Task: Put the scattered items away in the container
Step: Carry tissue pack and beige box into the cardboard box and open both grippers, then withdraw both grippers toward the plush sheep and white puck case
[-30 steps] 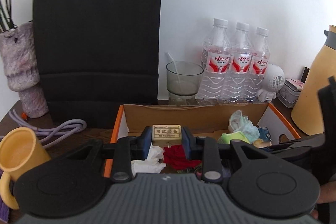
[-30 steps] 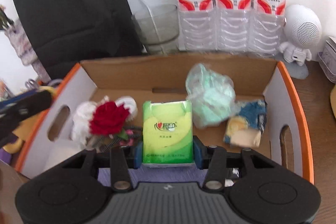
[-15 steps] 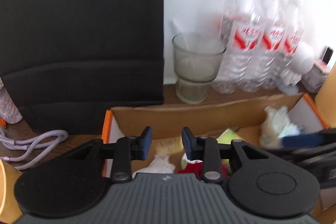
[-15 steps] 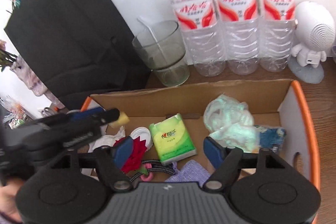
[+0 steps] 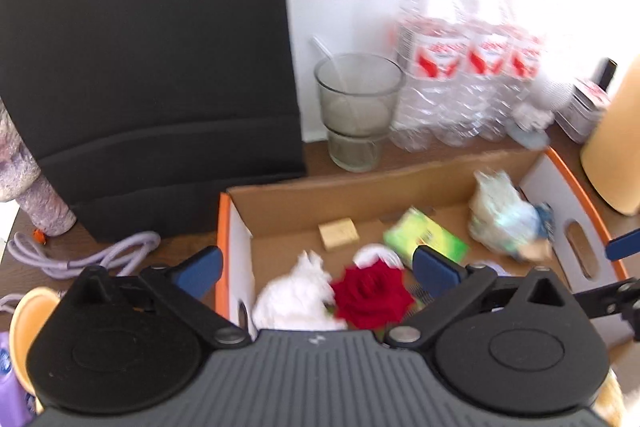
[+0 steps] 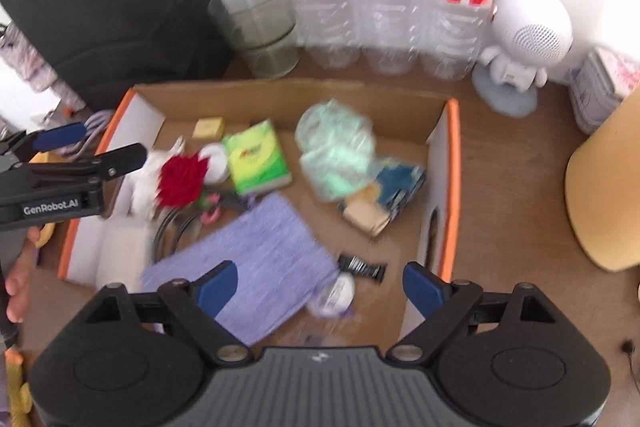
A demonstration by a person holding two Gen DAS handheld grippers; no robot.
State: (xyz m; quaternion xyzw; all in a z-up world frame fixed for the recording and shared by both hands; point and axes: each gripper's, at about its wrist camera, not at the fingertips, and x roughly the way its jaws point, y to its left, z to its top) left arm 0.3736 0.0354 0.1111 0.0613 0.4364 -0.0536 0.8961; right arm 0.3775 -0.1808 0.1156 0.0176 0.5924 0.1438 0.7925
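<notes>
Both the left gripper point(image 5: 316, 265) and right gripper point(image 6: 320, 281) are opening with nothing between their jaws above the cardboard box point(image 6: 452, 155) — already holding the tissue pack point(image 6: 258, 157), rose point(image 6: 178, 183) and cloth point(image 6: 244, 259) (most clutter seems in) — though the purple cable point(image 5: 96, 255) lies outside.

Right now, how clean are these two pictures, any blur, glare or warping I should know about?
Left wrist view: the wall behind the water bottles is blown out white, the bottles and crumpled bag smear with motion, and the fisheye bends the box's orange rim. Right wrist view: the purple cloth and red rose are blurred; the white speaker figure reads sharper.
</notes>
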